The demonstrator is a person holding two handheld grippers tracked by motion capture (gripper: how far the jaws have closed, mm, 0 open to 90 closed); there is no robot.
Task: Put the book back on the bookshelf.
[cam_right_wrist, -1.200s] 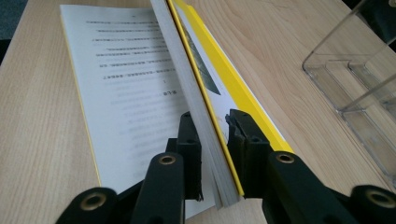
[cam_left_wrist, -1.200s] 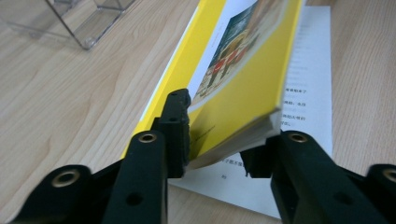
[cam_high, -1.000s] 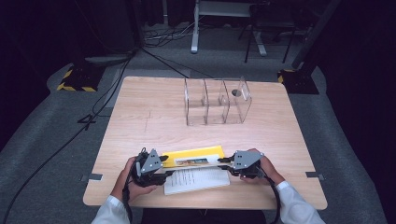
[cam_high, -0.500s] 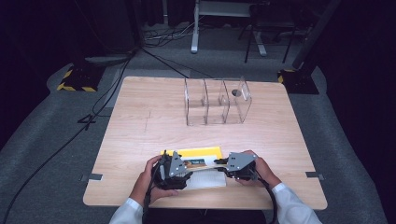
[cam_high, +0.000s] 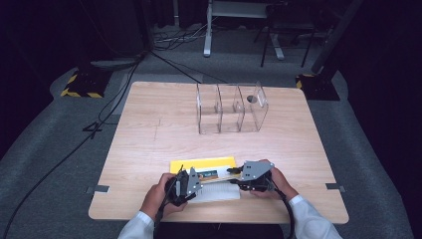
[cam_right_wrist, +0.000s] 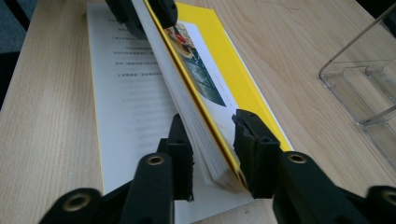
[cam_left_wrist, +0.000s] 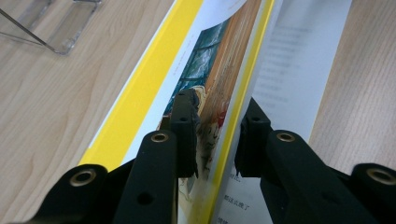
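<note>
A yellow-covered book (cam_high: 199,165) lies open near the table's front edge, with a white text page (cam_left_wrist: 299,60) flat on the wood. Its cover and a block of pages (cam_right_wrist: 205,140) stand raised at a slant. My left gripper (cam_left_wrist: 220,99) is at the book's left end and has just been closing. Its pads now press the raised block from both sides. At the right end, my right gripper (cam_right_wrist: 210,116) straddles the same block. Its jaws have just been opening and stand slightly off the paper. In the high view the left gripper (cam_high: 193,180) and right gripper (cam_high: 233,173) face each other across the book.
A clear acrylic organiser (cam_high: 231,107) with three compartments stands at the back middle of the wooden table (cam_high: 149,134). Its corner shows in the right gripper view (cam_right_wrist: 364,84). Dark floor with cables surrounds the table.
My left hand has slid right along the front edge to the book's left end, and its gripper now clasps the raised pages. The right hand has stayed in place.
</note>
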